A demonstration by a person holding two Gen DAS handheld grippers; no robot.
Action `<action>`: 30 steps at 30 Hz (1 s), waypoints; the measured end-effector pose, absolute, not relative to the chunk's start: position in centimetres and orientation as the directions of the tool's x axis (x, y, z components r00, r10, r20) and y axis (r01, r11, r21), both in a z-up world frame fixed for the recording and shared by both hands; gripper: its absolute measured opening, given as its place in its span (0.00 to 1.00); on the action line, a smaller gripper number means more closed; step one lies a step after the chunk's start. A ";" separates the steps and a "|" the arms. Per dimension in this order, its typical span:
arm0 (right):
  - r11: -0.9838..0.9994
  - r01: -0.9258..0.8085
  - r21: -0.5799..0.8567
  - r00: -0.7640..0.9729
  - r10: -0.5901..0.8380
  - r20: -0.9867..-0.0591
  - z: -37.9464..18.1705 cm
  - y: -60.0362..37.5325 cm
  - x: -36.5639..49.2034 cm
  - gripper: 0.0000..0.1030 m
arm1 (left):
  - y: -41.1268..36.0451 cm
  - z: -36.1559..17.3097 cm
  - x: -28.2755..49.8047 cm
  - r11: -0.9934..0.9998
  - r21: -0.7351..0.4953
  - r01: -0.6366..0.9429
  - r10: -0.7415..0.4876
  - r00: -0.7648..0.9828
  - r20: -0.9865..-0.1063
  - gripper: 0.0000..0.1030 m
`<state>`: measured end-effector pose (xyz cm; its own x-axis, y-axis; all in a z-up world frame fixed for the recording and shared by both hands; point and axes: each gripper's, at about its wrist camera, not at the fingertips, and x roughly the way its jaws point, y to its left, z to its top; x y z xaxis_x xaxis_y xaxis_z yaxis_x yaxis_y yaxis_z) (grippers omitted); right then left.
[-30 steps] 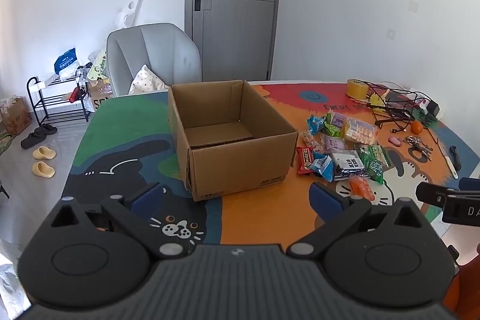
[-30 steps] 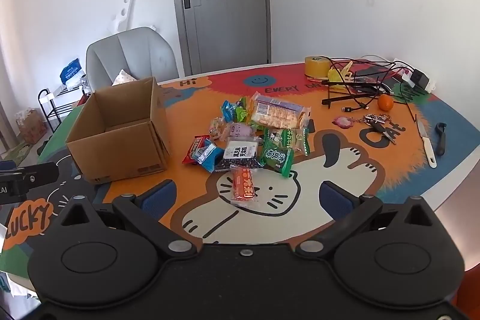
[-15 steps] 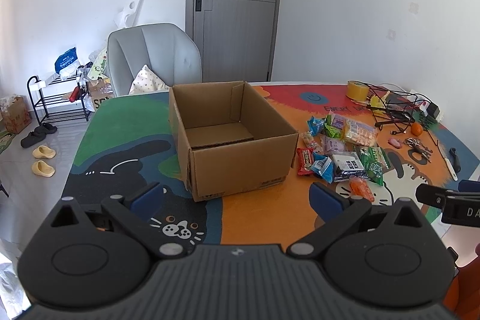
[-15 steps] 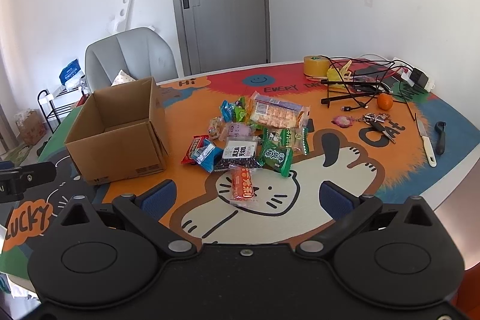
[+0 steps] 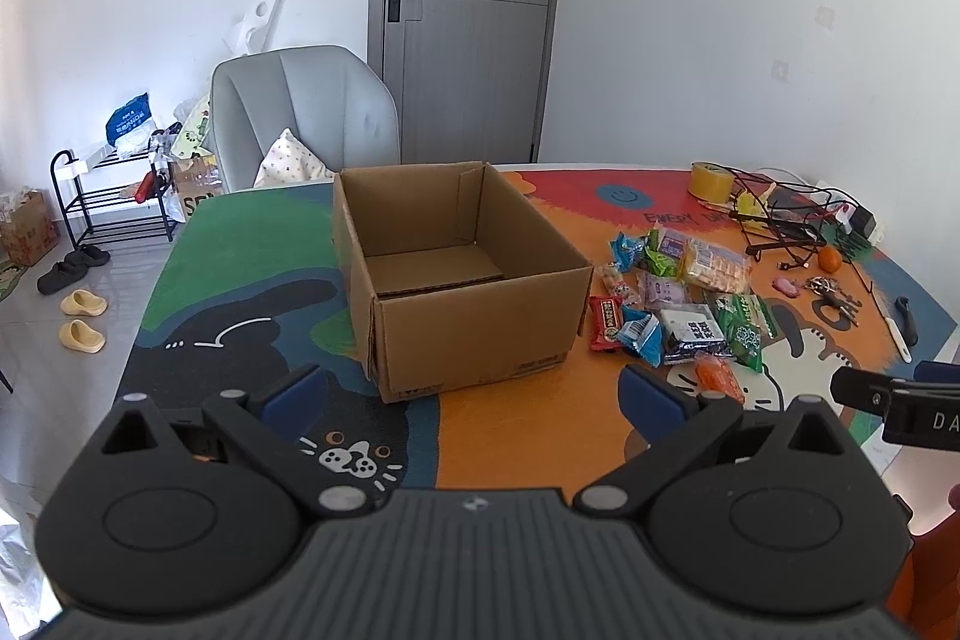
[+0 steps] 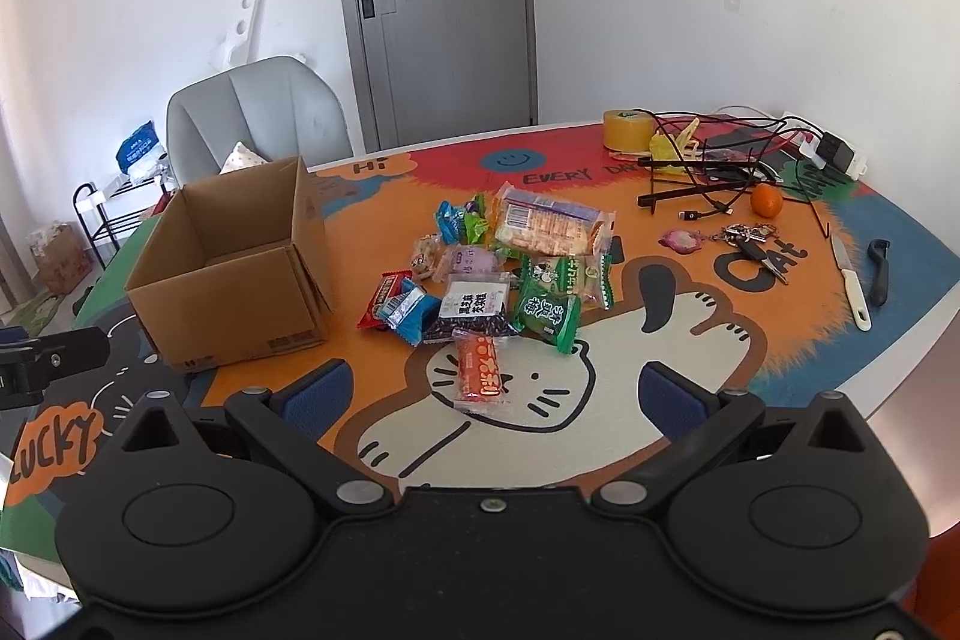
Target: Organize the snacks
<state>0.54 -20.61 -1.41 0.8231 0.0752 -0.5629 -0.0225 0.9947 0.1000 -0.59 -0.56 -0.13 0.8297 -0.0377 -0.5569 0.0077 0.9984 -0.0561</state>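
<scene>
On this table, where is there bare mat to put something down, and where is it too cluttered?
Free: the cream cat face between the orange snack packet and the white knife, and the green-black mat left of the cardboard box. Crowded: the snack pile right of the box, and the cables by the tape roll.

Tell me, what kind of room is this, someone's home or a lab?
Most likely a room in a home. A table with a cartoon cat cover holds snack packets, a padded grey chair stands behind it, and slippers lie on the tiled floor by a small shoe rack.
</scene>
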 end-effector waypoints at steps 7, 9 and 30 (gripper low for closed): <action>0.997 0.002 0.082 0.833 0.043 -0.552 -1.5 -21.9 1.1 1.00 | -1.3 -0.4 -0.3 0.998 -0.055 0.015 -0.043 0.839 -0.543 1.00; 0.997 0.008 0.082 0.830 0.039 -0.556 -1.8 -22.4 1.4 1.00 | -1.8 -0.6 -0.1 0.999 -0.049 0.019 -0.042 0.840 -0.541 1.00; 0.980 -0.019 0.196 0.815 0.129 -0.566 -7.0 -28.2 3.9 1.00 | -8.6 -3.9 4.8 0.987 -0.132 0.090 -0.148 0.830 -0.538 0.97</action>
